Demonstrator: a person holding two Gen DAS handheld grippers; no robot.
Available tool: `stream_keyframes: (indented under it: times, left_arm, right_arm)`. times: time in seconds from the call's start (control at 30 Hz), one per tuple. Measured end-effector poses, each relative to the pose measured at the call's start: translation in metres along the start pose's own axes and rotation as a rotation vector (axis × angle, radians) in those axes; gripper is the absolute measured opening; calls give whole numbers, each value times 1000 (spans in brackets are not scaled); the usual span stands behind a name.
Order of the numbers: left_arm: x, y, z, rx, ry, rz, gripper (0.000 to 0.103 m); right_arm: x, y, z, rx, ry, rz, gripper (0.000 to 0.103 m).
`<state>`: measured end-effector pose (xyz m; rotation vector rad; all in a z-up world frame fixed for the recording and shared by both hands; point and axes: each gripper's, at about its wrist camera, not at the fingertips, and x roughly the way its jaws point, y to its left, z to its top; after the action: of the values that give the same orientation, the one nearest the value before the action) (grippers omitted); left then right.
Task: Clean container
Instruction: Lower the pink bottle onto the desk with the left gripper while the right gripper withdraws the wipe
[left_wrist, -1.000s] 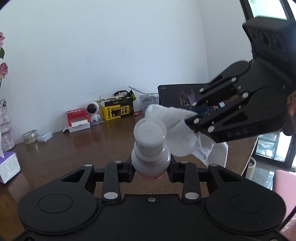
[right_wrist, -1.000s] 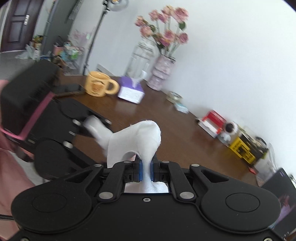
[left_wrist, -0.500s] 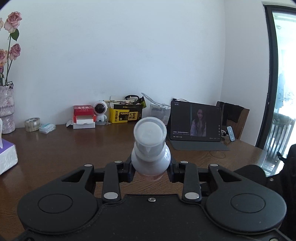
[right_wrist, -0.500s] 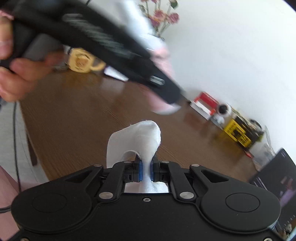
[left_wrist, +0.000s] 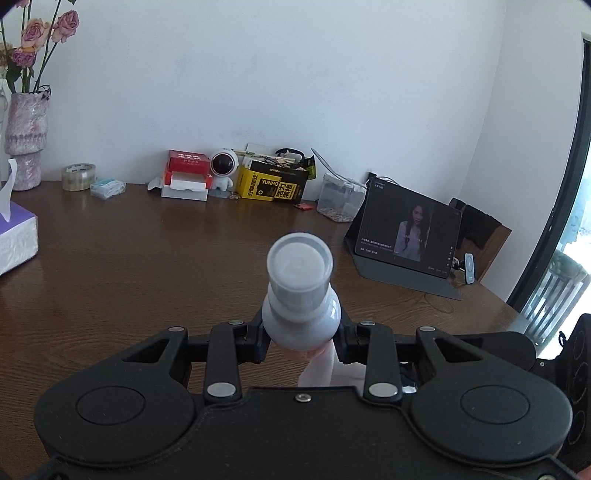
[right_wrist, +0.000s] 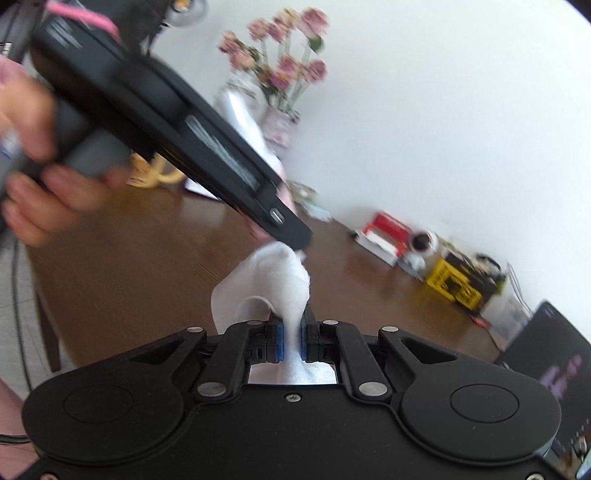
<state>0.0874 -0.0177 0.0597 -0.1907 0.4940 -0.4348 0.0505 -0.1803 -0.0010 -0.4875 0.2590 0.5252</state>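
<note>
My left gripper (left_wrist: 301, 341) is shut on a small white bottle-shaped container (left_wrist: 300, 295) with a translucent capped neck, held above the brown wooden table (left_wrist: 147, 266). My right gripper (right_wrist: 291, 339) is shut on a folded white cloth (right_wrist: 269, 284). In the right wrist view the left gripper's black body (right_wrist: 166, 122), held by a hand (right_wrist: 40, 192), passes just above the cloth, which reaches up to its underside. A bit of white cloth (left_wrist: 321, 369) shows below the container in the left wrist view. The picture is blurred there.
Along the wall stand a flower vase (left_wrist: 26, 136), tape roll (left_wrist: 78, 177), red-and-white box (left_wrist: 186, 179), small robot figure (left_wrist: 222, 168), yellow box (left_wrist: 273, 184) and clear tub (left_wrist: 338, 201). A tablet (left_wrist: 408, 229) stands at right, a tissue box (left_wrist: 16, 240) at left. A yellow mug (right_wrist: 155, 173) sits beyond.
The right gripper with the cloth left the container's neck and dropped below the left gripper. The left gripper turned and tilted down, showing more table. The cloth now sits under the container.
</note>
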Motion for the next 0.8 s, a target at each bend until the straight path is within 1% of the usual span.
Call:
stream_keyframes:
  times: [0.1,0.23,0.37,0.47,0.57,0.77,0.8]
  left_arm:
    - [5,2,3,-23,14,-5,33]
    - [11,6,3,-42,32,1,33]
    - [12,10,2,-55,54,-6,33]
    - [8,11,1,-59,50,-11,33]
    - [5,12,4,-47,49,-10,33]
    - [34,22,6,26,167,98,33]
    - [43,26,6,32,208,121,33]
  right_arm:
    - [1,1,4,37,-20,23,8]
    - [-17,18,13,32,-113,96,8]
    - [-25,27,14,32,-163,118,8]
    - [-15,21,6,59,-123,91,8]
    - [-4,10,-9,93,-66,30,8]
    - [-5,-23,-26,222,-46,-39,8]
    - [-5,-29,-29,244,-44,-50,8]
